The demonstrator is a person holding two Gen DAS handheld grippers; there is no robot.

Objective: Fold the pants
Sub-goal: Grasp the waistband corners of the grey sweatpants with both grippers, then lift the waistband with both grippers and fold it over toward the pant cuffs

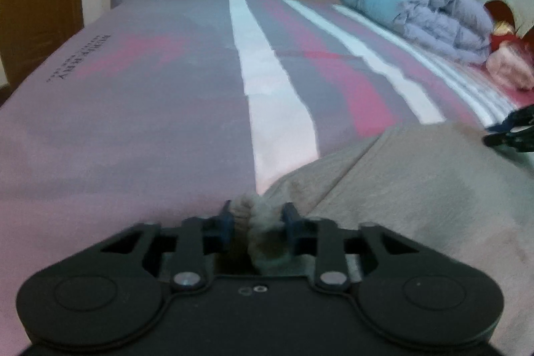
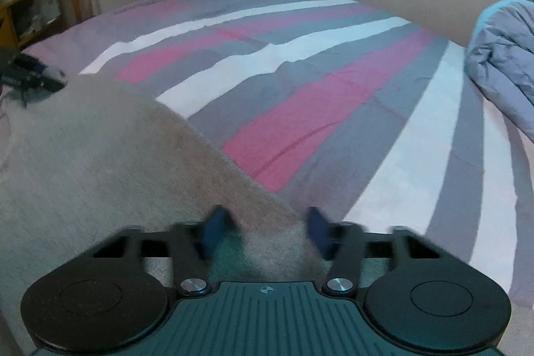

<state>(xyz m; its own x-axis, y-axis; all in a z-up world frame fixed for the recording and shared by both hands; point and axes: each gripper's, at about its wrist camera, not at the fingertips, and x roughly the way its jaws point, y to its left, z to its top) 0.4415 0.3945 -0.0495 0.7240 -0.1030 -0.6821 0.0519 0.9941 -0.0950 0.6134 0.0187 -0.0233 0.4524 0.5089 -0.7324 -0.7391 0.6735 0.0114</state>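
The pants are a beige, brushed-looking fabric, spread on the striped bed directly under and ahead of both tongs, draped between them. They look soft, light and limp, with a slightly fuzzy surface that should not slip readily from the blue pads; I judge they will sag and bunch wherever unsupported, so two corners of one edge are the sensible holds. The left tongs are closed down narrowly on a bunched corner of the cloth, which bulges between the fingers. The right tongs stand wider apart, with a ridge of the fabric running up between the fingers; motion blur hides whether the pads actually pinch it, so I cannot tell. A rolled grey-blue quilt lies well beyond, far right of the left tongs.
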